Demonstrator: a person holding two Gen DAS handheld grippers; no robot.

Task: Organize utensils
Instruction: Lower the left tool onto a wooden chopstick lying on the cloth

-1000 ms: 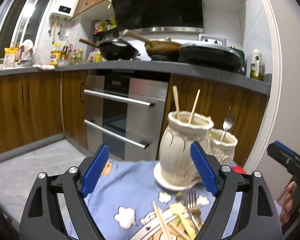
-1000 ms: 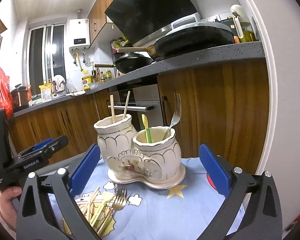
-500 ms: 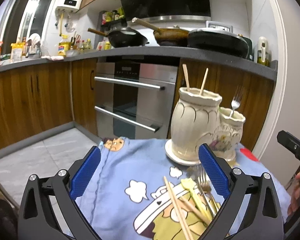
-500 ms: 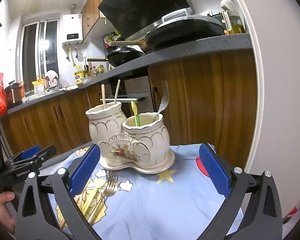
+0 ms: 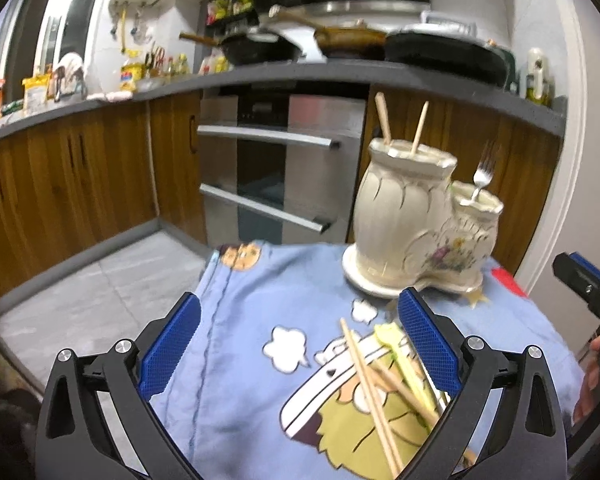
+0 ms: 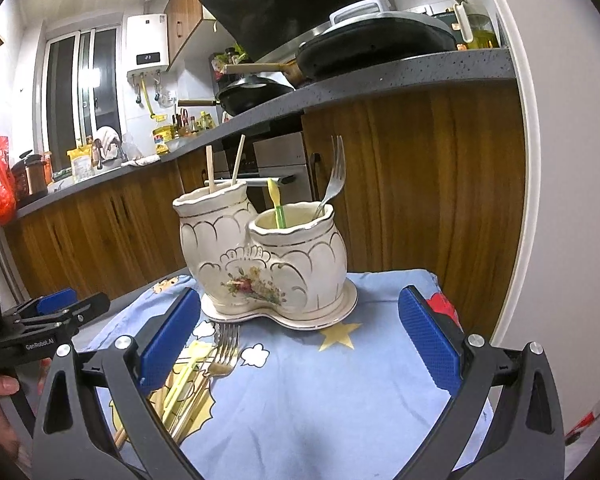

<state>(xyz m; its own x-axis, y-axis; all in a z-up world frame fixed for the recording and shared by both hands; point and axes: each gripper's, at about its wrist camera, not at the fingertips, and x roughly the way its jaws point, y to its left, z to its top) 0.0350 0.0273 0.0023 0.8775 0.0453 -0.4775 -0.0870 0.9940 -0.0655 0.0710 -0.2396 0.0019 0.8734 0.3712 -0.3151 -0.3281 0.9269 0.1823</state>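
A cream double-pot utensil holder (image 6: 266, 264) (image 5: 416, 232) stands at the far side of a blue cartoon cloth (image 6: 340, 392) (image 5: 260, 360). Its taller pot holds two chopsticks (image 6: 224, 168) (image 5: 400, 124). In the lower pot stand a metal fork (image 6: 334, 178) (image 5: 482, 172) and a yellow-green utensil (image 6: 277, 204). Loose chopsticks (image 5: 370, 388), forks (image 6: 222, 350) and yellow-green utensils (image 6: 184, 372) lie in a heap on the cloth. My left gripper (image 5: 300, 344) is open, with the heap by its right finger. My right gripper (image 6: 300, 340) hangs open and empty in front of the holder.
Wooden cabinets (image 5: 80, 176) and a steel oven (image 5: 276, 168) stand behind the small table. Pans (image 6: 364, 46) sit on the dark counter (image 6: 380, 80) above. The cloth's far edge (image 5: 260, 246) drops to the tiled floor (image 5: 92, 280). A hand (image 6: 0, 396) holds the left gripper.
The left wrist view has tilted downward, so the holder sits farther off and more of the heap shows. The right gripper's view dipped slightly. Both grippers stay open.
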